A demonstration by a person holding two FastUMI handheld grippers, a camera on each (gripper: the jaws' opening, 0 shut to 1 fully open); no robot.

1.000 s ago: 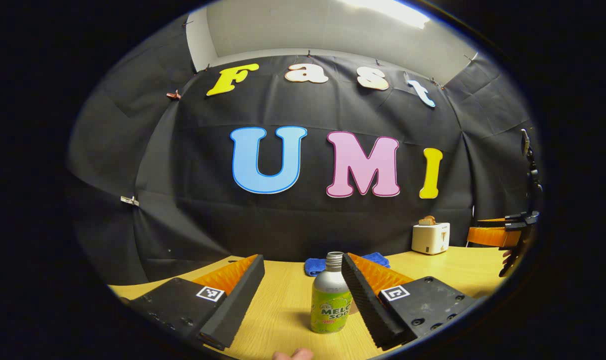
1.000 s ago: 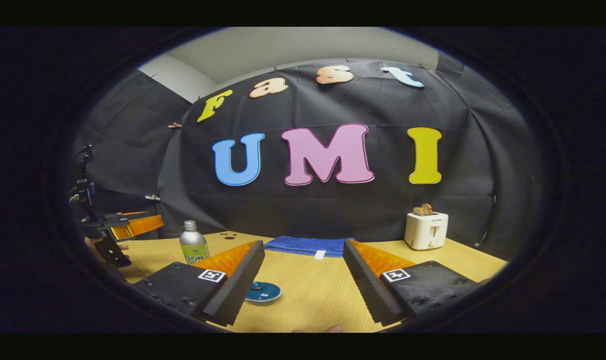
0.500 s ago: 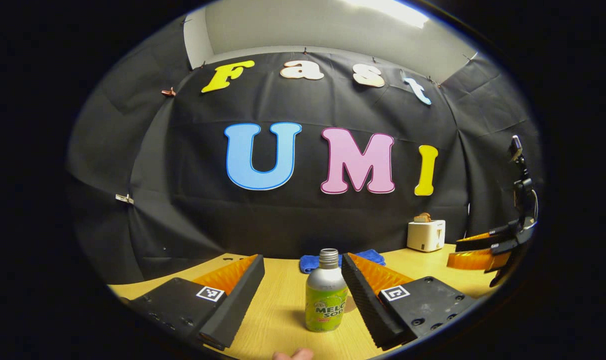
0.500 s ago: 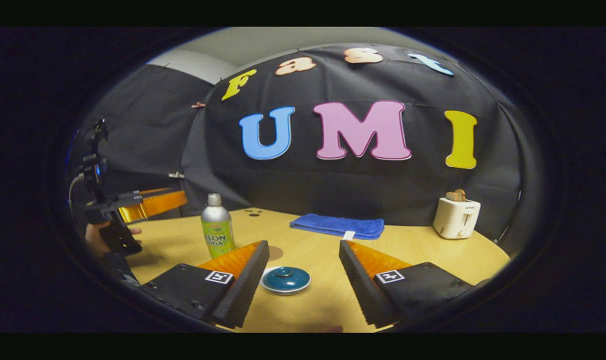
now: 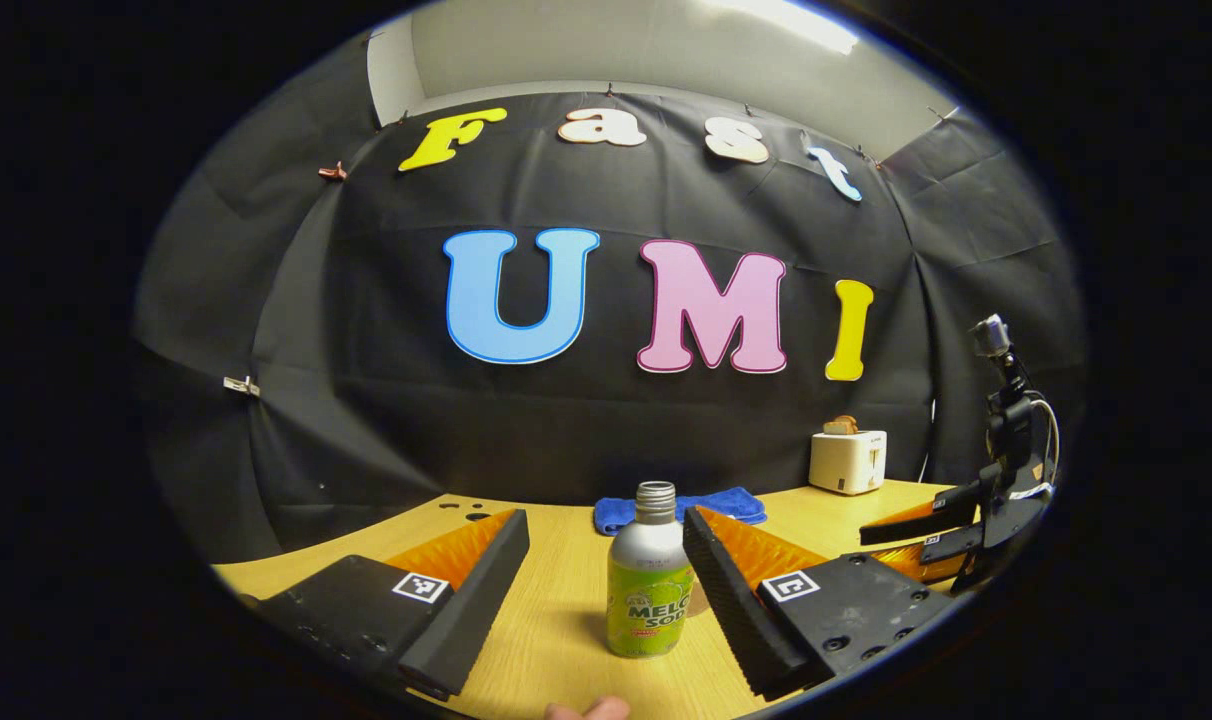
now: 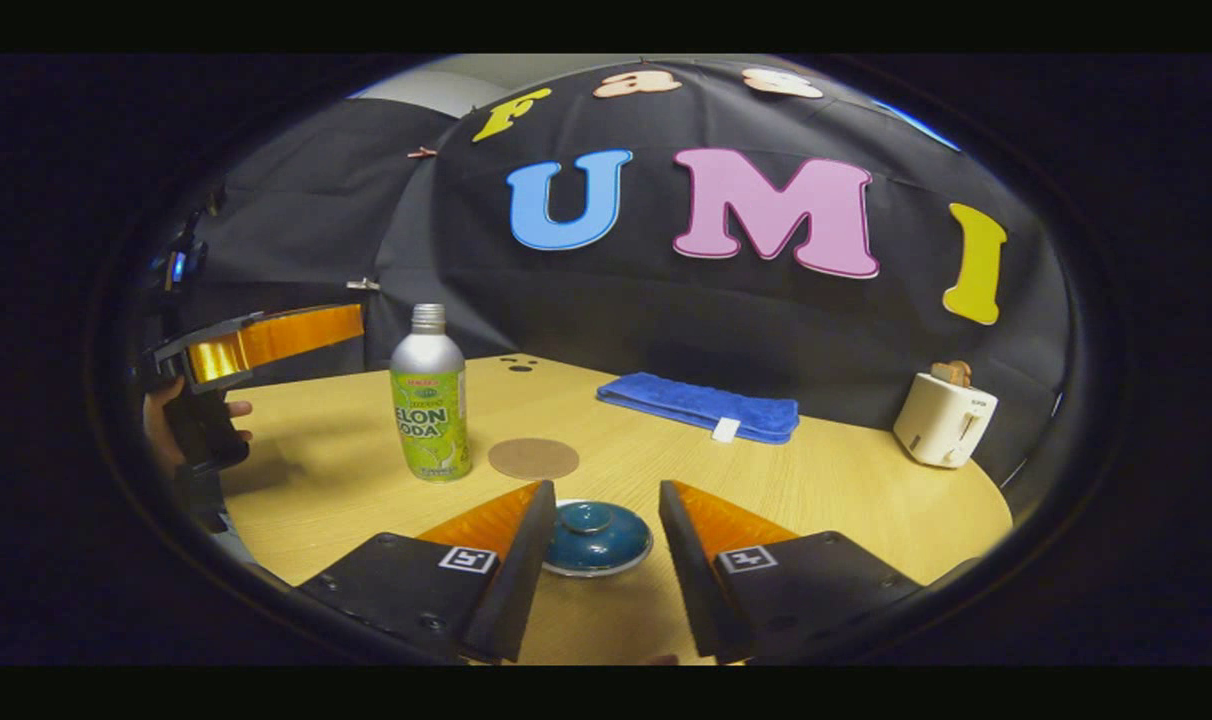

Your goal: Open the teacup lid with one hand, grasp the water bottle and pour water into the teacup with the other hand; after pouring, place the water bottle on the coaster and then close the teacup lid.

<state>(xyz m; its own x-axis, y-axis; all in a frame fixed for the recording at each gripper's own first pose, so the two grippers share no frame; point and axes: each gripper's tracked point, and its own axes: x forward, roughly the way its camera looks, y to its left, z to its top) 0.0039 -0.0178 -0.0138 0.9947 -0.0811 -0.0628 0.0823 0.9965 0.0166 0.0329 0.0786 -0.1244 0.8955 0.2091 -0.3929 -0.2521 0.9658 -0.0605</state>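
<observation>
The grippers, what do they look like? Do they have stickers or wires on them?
Each gripper has two wedge-shaped fingers with ribbed inner faces. The left gripper and right gripper both carry dark, flat, screwed-on plates, each with a small square black-and-white marker. In the left gripper view, the right gripper shows from the side with a small camera on a post and a pale cable.

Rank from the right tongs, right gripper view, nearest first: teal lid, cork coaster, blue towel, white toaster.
1. Round teal lid, between the right tongs' fingers.
2. Round brown cork coaster, just beyond, slightly left.
3. Folded blue towel, farther back, centre-right.
4. White toaster, far right edge.
</observation>
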